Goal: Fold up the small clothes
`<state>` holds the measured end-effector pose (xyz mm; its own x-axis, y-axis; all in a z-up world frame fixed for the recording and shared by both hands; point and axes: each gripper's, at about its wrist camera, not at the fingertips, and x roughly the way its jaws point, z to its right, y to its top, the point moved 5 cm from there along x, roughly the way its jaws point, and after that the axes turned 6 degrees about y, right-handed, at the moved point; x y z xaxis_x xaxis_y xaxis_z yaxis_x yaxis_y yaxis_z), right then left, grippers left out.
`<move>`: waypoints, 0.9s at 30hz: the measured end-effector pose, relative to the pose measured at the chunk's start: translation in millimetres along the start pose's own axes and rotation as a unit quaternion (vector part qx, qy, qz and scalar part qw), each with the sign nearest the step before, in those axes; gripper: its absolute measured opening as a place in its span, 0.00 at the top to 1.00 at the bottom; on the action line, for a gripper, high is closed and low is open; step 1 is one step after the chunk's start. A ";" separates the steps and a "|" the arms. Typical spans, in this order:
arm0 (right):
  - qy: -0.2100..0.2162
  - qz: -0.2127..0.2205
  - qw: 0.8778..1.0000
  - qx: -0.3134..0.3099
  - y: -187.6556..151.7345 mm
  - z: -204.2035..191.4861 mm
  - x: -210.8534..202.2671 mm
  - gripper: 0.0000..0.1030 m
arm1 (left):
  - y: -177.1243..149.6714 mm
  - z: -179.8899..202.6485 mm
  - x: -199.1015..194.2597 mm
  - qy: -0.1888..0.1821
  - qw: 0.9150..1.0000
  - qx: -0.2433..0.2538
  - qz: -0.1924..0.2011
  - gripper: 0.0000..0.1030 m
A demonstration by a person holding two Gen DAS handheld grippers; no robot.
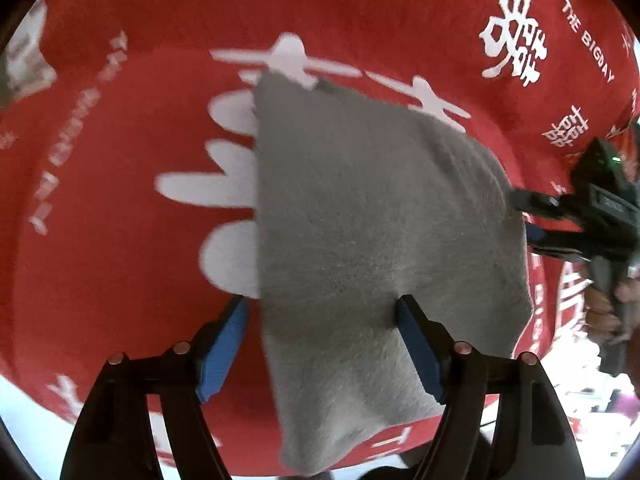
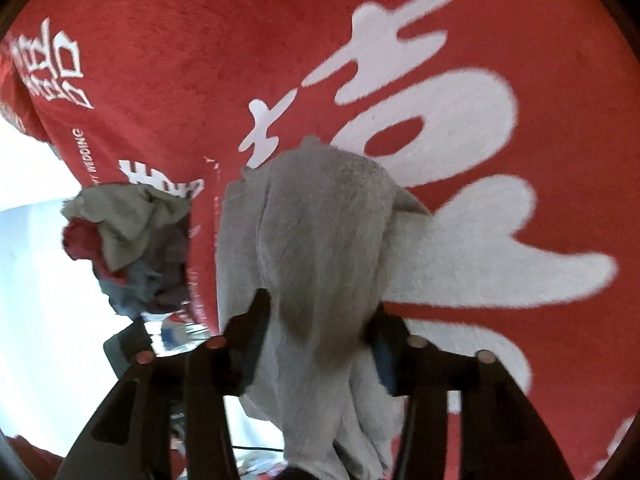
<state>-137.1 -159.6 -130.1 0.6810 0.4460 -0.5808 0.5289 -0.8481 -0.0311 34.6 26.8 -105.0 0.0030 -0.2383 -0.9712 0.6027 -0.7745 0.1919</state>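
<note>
— Red cloth (image 1: 120, 280) with white characters covers the table; where's the grey garment (image 1: 380, 220)?

— Spread on it — right gripper (image 2: 316, 320) pinches its bunched edge (left gripper (image 1: 320, 344) gapes wide above it).

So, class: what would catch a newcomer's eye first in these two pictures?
The bright red cloth with big white characters fills both views. On it lies a grey towel, which the right gripper pinches by a bunched edge; the left gripper hangs open over it. A heap of crumpled clothes sits at the cloth's left edge.
</note>
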 end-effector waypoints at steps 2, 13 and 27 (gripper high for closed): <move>-0.018 0.008 1.000 -0.006 -12.6 -9.9 -11.6 0.42 | 1.8 -1.4 -17.8 0.033 0.999 0.003 0.027 0.00; -0.069 0.008 0.998 0.002 -78.9 -9.4 -1.4 0.86 | 13.5 -11.8 -67.2 -0.003 0.997 -0.053 0.051 0.00; -0.198 -0.006 0.980 -0.012 -107.8 7.9 -16.1 0.86 | -24.4 4.1 -58.3 0.110 0.994 0.000 -0.028 0.00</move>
<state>-209.1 -77.6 -123.8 0.4272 0.3068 -0.8505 0.5511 -0.8341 -0.0240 16.4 57.2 -52.5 0.1437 -0.0613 -0.9877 0.6071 -0.7827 0.1369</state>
